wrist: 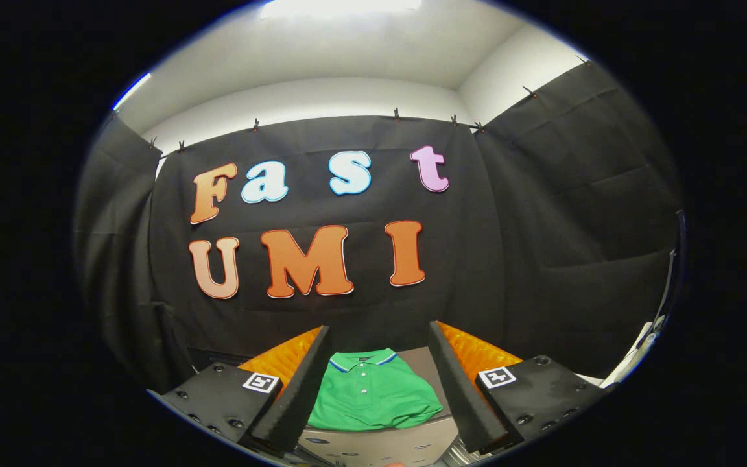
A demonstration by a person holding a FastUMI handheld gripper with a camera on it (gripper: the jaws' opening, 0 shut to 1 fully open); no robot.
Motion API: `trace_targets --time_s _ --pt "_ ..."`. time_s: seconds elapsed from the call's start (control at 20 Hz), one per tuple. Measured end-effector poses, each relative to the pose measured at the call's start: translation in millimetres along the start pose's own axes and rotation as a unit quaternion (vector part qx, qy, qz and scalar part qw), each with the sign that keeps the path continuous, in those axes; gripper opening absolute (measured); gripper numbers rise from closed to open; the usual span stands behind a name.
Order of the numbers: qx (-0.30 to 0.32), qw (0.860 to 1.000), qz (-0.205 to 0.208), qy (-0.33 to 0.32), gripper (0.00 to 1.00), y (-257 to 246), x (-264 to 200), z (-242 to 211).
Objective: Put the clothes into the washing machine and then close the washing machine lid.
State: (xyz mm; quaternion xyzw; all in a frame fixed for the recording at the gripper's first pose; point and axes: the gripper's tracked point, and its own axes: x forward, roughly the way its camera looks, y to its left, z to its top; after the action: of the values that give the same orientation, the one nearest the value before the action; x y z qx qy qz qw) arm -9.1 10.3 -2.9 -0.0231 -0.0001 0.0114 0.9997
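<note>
The tool (379, 383) is released, its fingers spread apart; a folded green shirt (370, 395) lies ahead between them.

A folded shirt (371, 393) lies on the washing machine (373, 444), seen between the spread fingers of the claw (380, 337).

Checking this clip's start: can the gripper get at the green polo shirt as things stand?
Probably yes. The gripper has its fingers open, and the green polo shirt lies flat on a grey surface just ahead, framed between them, with nothing in the way.
</note>
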Motion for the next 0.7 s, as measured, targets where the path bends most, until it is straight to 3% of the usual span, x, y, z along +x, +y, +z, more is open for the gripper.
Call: trace_targets --time_s 0.3,0.7 --pt "0.007 1.000 0.009 0.010 0.96 6.8 7.9 -8.7" --pt "-0.016 0.996 0.015 0.083 0.96 19.0 55.1 -35.3"
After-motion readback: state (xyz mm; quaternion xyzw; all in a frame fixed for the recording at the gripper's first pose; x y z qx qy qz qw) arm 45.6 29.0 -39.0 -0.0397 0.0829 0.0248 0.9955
